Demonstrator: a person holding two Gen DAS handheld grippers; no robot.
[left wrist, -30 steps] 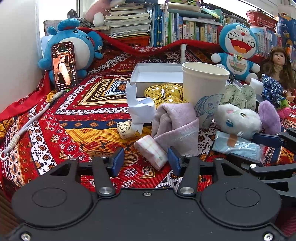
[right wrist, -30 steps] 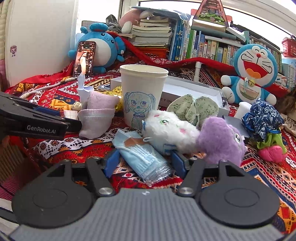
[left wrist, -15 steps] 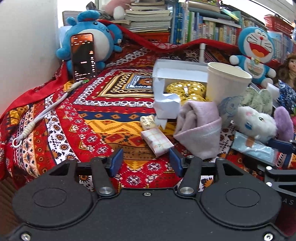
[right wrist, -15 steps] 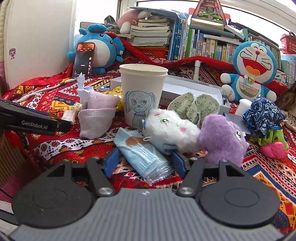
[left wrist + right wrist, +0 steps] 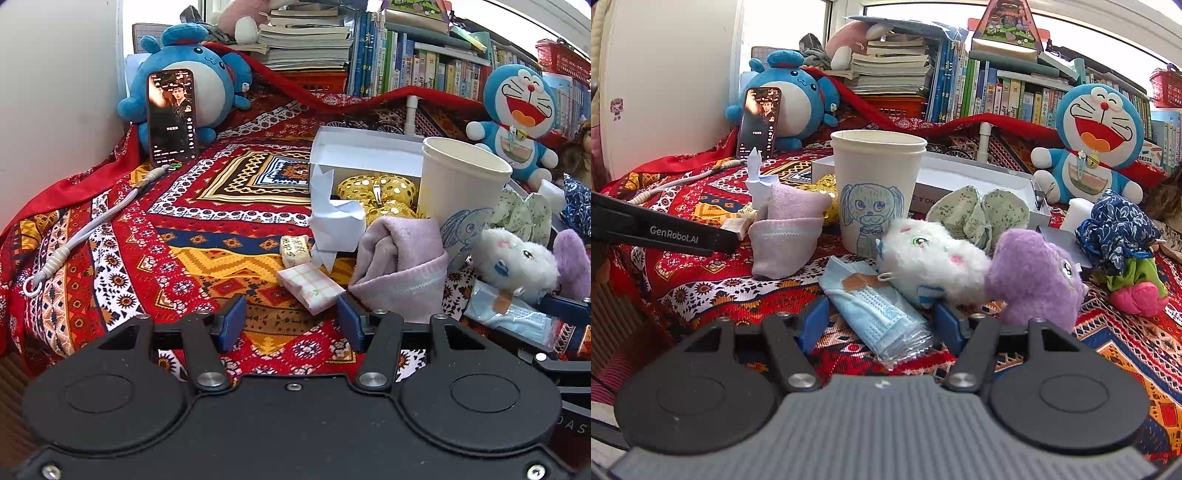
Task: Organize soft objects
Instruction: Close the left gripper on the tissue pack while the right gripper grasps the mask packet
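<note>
Blue-padded fingers on my left gripper [image 5: 291, 325] and right gripper [image 5: 877, 325] both stand half open and empty, so I'd straddle the face mask pack [image 5: 877, 314] lengthwise on the patterned cloth [image 5: 1126, 347] (the left gripper's side reads "GenRobot.AI").
</note>
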